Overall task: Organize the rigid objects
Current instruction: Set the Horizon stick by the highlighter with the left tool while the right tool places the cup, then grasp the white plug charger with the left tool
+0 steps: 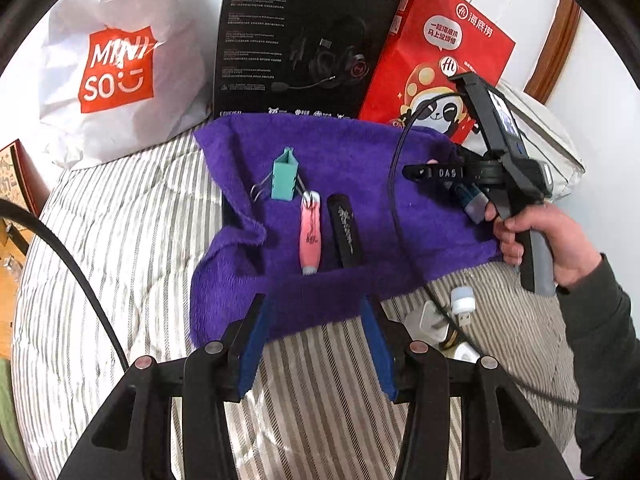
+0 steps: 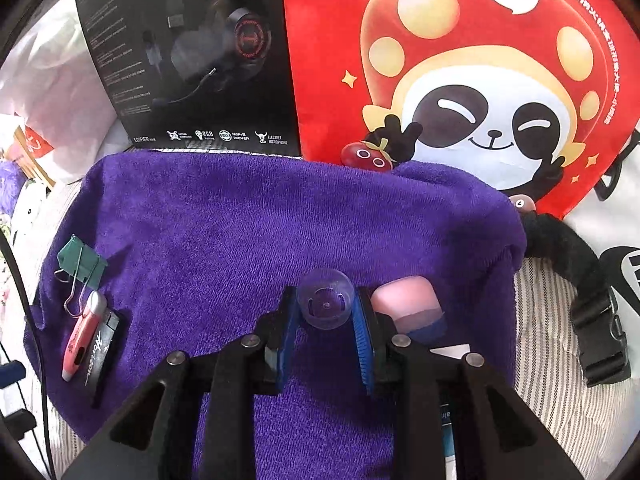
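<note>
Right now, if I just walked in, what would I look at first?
Probably the bright red panda bag standing behind the purple towel, next to a black headset box. Then the small things lined up on the towel's left side: a green binder clip, a pink cutter and a black stick.

The right gripper clasps a small clear cap over the purple towel. A pink case lies just right; a green binder clip (far left) sits near a pink cutter.
</note>
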The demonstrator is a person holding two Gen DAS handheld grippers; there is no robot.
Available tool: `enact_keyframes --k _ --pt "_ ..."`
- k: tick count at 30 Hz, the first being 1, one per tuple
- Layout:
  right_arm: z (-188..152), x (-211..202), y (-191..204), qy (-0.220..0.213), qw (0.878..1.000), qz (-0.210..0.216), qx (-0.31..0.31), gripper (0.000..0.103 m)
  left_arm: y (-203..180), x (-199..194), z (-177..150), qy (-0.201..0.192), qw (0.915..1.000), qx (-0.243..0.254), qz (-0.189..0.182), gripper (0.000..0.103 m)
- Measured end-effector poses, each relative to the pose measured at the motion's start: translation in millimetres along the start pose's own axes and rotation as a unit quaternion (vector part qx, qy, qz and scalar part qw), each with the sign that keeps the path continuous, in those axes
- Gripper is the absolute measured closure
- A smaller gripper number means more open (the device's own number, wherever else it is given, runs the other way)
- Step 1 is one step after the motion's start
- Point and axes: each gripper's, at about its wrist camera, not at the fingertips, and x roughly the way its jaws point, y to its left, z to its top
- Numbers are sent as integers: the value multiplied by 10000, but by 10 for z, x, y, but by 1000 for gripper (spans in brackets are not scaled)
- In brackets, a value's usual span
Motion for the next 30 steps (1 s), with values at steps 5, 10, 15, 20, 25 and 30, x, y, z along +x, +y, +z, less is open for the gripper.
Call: enact_keyframes --k 5,10,15,20,25,30 --pt "-49 -11 57 110 9997 129 -180 43 -2 -59 -103 26 10000 -18 -33 58" --pt "-239 -119 132 118 9997 112 -203 43 -37 -63 -237 21 9997 -203 -168 58" --pt "-452 -413 109 -3 9983 580 52 43 -190 1 -339 23 9997 -109 -236 58" --pt "-764 -874 42 -300 9978 590 78 43 -442 179 -388 69 9990 363 -251 58" --pt "-1187 -1293 31 -546 9973 489 -28 43 -635 300 -412 80 9955 918 -240 58" --pt "-1582 -1484 -4 -638 9964 534 148 43 -758 333 -382 -81 9926 1162 -339 58"
